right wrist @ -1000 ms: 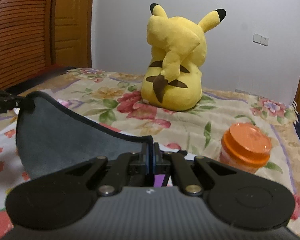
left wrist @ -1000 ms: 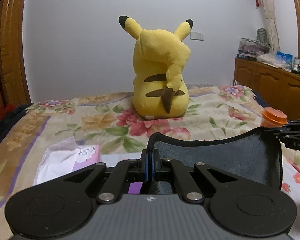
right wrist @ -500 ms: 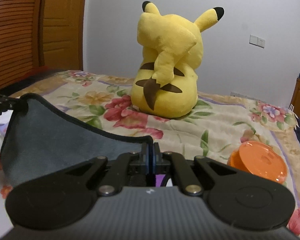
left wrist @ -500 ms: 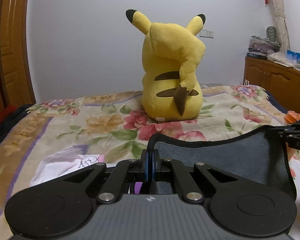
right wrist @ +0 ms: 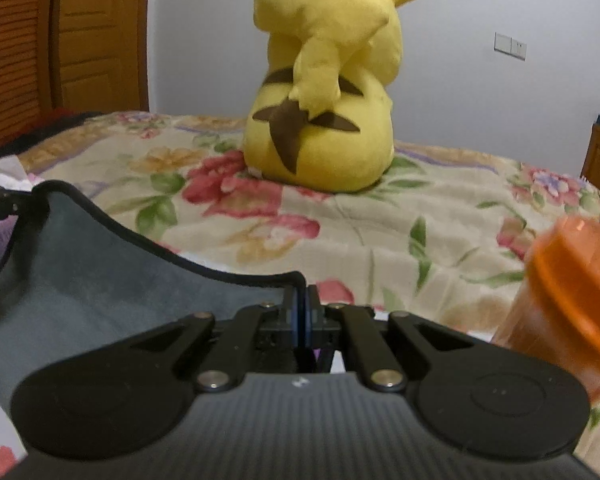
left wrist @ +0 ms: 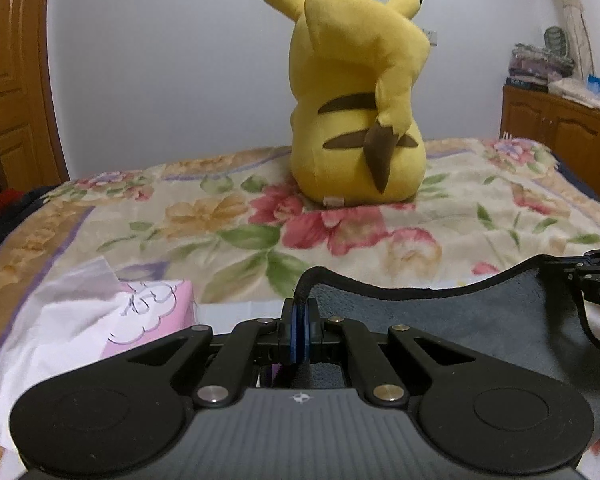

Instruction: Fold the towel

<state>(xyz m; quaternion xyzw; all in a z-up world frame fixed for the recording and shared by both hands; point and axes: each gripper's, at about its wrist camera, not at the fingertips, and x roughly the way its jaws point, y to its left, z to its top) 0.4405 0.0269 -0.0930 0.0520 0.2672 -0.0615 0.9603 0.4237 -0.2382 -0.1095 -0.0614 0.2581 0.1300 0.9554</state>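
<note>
A dark grey towel (left wrist: 460,320) with a black hem hangs stretched between my two grippers, just above the floral bed. My left gripper (left wrist: 300,312) is shut on its left corner. My right gripper (right wrist: 301,304) is shut on its right corner; the towel (right wrist: 100,280) spreads to the left in the right wrist view. The right gripper also shows at the right edge of the left wrist view (left wrist: 596,280), and the left gripper at the left edge of the right wrist view (right wrist: 0,204). The towel's lower part is hidden behind the gripper bodies.
A yellow Pikachu plush (left wrist: 360,100) sits on the floral bedspread (left wrist: 240,220) ahead. A pink tissue pack (left wrist: 140,312) lies at the left. An orange-lidded jar (right wrist: 572,292) stands close at the right. A wooden cabinet (left wrist: 560,132) stands beyond the bed.
Both grippers have moved forward and lower toward the plush, carrying the towel. The plush and the orange jar look larger and closer.
</note>
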